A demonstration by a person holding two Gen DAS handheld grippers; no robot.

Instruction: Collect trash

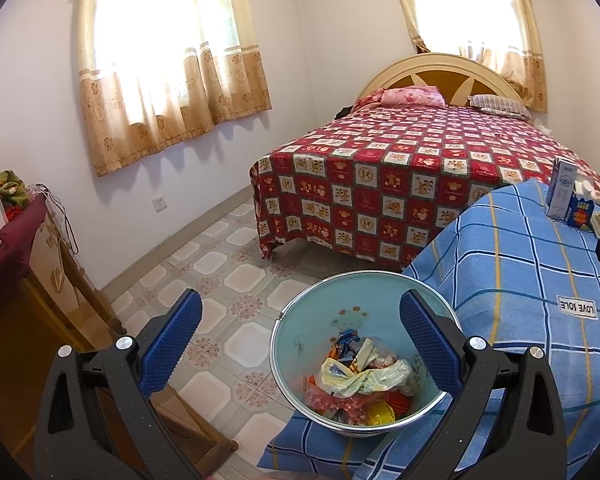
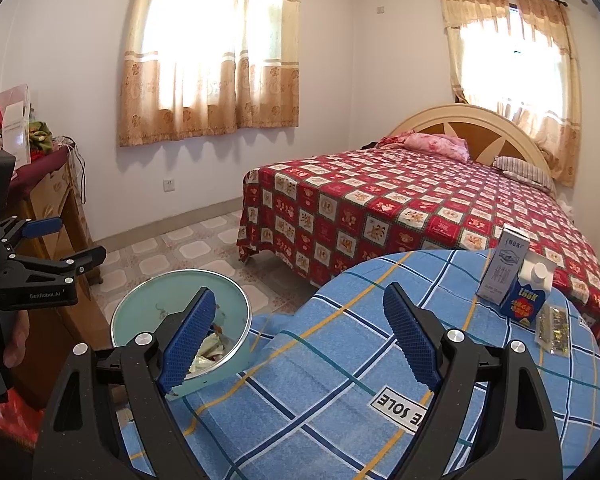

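A pale green trash bin (image 1: 300, 344) with a metal rim stands on the floor beside a table under a blue checked cloth (image 1: 520, 280). It holds wrappers and plastic bags (image 1: 360, 376). My left gripper (image 1: 300, 320) is open and empty above the bin. My right gripper (image 2: 300, 320) is open and empty above the cloth (image 2: 340, 380), with the bin (image 2: 148, 320) at its left. On the cloth stand a white-blue carton (image 2: 504, 268), a blue carton (image 2: 528, 300) and a flat foil wrapper (image 2: 554, 328). The cartons also show in the left wrist view (image 1: 562, 192).
A bed with a red patterned cover (image 1: 400, 168) fills the back right. A wooden cabinet with a dark red cloth (image 1: 16, 248) stands at the left, with papers and clutter on top. Tiled floor (image 1: 220, 272) lies between. A red bag (image 2: 8, 416) lies low at the left.
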